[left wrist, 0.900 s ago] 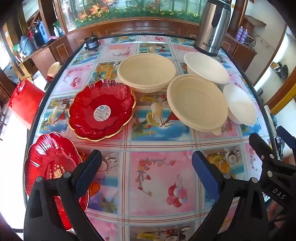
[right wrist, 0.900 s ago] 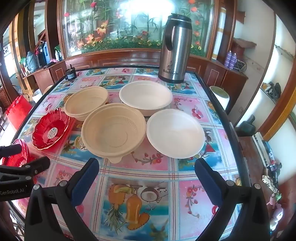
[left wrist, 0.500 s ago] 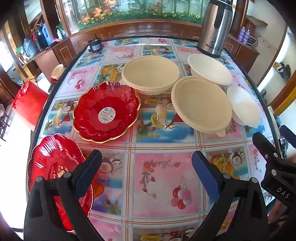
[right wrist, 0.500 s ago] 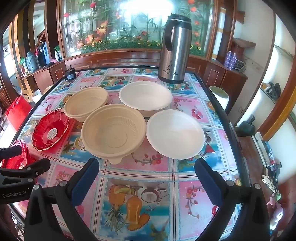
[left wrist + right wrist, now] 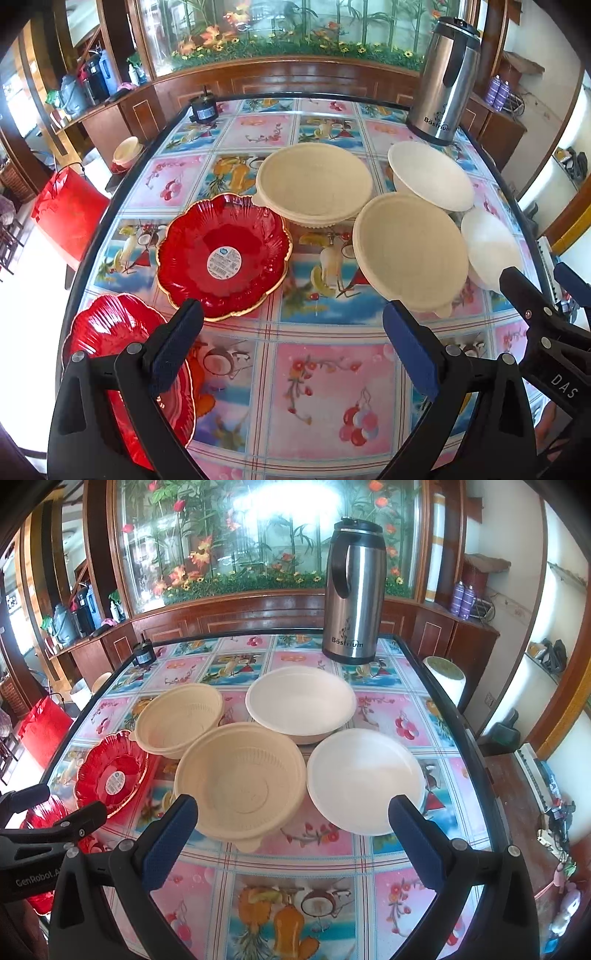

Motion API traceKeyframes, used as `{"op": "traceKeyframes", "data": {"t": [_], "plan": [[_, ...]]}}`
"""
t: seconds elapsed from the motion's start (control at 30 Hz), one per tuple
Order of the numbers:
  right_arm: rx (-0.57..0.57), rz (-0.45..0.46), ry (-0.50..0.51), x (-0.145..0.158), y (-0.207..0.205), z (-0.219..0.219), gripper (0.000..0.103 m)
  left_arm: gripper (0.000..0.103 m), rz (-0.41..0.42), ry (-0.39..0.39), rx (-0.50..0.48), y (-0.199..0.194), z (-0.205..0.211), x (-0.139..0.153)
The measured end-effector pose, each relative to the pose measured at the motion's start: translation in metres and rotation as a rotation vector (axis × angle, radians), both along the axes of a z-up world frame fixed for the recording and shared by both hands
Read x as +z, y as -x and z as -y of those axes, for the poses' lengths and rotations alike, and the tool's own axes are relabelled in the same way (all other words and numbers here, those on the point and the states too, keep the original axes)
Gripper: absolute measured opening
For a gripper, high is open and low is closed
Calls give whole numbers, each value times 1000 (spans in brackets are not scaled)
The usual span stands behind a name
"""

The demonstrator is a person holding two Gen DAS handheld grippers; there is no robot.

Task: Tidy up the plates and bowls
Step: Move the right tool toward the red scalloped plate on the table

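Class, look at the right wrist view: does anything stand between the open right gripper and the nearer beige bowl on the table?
Nothing visible does. The right gripper is open and empty, and only bare patterned tablecloth lies between its fingertips and the nearer beige bowl. The white bowl sits beside it, not in the path.

The big silver jug (image 5: 354, 602) far ahead of the right claw (image 5: 293, 834) has the word "Böstrium" near its bottom, and the same word shows on it in the left wrist view, far ahead and to the right of the left claw (image 5: 291, 341). The black claw arm poking in at the left of the right claw says "GenRobot.A" with the rest hidden, and the black arm at the right of the left claw says "DAS". The red plate (image 5: 224, 254) just ahead of the left claw has a round white sticker (image 5: 224, 262) in its middle, but its words are too small to read.
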State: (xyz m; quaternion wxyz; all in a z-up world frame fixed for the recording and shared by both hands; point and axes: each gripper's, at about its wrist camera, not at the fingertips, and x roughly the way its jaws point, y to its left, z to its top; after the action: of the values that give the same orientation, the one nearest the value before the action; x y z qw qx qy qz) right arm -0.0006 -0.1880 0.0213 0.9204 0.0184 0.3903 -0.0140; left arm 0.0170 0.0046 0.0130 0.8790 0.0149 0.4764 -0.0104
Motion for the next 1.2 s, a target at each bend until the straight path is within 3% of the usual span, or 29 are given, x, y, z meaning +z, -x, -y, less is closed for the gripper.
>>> {"op": "traceKeyframes", "data": {"t": [0.53,1.2], "plan": [[40,-13,-2,1,2,-7,103,99,-35,-2,-5,4,-4,-8],[138,-11,-16,0,-3,-48,103,99,-40,-18,27,-11,-54,-1]]}}
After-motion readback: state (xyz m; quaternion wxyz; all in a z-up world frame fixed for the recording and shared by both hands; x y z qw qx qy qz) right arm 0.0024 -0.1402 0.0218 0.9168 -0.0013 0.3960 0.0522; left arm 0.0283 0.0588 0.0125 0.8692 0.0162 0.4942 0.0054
